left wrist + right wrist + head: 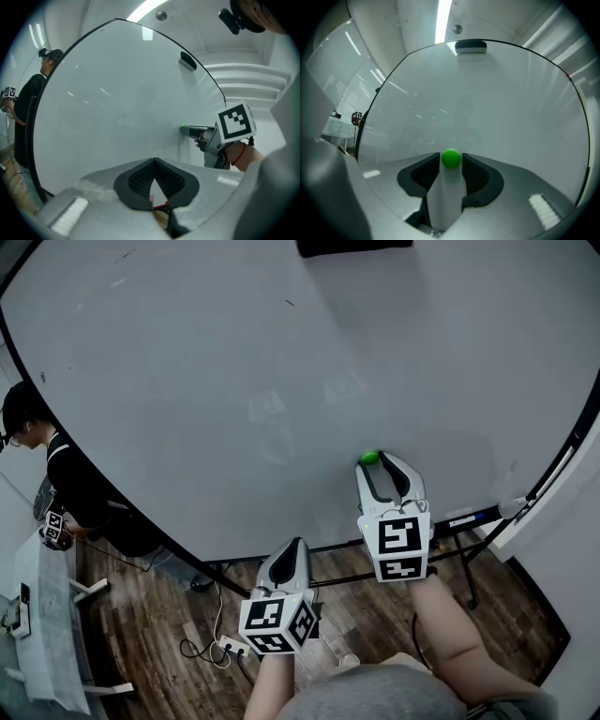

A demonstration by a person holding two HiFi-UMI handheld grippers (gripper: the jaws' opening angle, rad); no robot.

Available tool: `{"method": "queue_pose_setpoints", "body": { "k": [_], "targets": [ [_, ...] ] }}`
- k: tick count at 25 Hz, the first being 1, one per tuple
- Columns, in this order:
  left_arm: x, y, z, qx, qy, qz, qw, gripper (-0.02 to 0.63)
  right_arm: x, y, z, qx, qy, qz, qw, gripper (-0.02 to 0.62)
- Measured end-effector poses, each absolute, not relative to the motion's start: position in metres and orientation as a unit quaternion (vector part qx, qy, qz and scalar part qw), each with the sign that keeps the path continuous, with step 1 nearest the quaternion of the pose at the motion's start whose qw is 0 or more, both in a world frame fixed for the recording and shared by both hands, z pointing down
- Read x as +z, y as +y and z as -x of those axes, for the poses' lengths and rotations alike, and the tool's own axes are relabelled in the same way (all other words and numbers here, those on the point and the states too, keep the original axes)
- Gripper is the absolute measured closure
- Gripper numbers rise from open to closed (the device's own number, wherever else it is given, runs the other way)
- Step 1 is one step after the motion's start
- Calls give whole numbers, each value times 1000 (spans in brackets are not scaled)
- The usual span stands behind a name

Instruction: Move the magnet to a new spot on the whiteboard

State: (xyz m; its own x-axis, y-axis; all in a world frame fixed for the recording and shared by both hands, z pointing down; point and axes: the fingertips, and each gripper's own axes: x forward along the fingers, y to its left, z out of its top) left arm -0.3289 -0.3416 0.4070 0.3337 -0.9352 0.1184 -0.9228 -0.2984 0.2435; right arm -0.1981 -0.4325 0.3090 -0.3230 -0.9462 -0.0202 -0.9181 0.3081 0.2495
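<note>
magnet sits on whiteboard, lower right, dead ahead between right tool tips; jaws apart, seemingly not pinching. left tool jaws together, empty, farther off.

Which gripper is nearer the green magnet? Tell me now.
Right. The right gripper has the green magnet between its jaw tips, on the whiteboard; the left gripper is lower and leftward, well clear of it.
</note>
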Motion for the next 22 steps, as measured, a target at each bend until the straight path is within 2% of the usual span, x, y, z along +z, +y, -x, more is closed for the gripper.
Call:
{"method": "queue_pose_setpoints", "body": {
  "k": [2,11,15,20,22],
  "targets": [
    [407,-340,331,-23,-578,-804,133,601,307,-431,197,-109,-806,-579,60,430],
    [410,-332,332,-27,-580,-803,135,601,323,-407,197,-84,-827,-554,51,428],
    [415,-326,335,-26,-584,-798,142,601,330,-393,199,-74,-835,-544,44,458],
    [423,-315,337,-29,-592,-791,154,601,331,-372,199,-71,-841,-535,38,592],
    [425,-308,333,-27,-592,-790,155,601,334,-360,197,-68,-846,-527,39,592]
  ]
}}
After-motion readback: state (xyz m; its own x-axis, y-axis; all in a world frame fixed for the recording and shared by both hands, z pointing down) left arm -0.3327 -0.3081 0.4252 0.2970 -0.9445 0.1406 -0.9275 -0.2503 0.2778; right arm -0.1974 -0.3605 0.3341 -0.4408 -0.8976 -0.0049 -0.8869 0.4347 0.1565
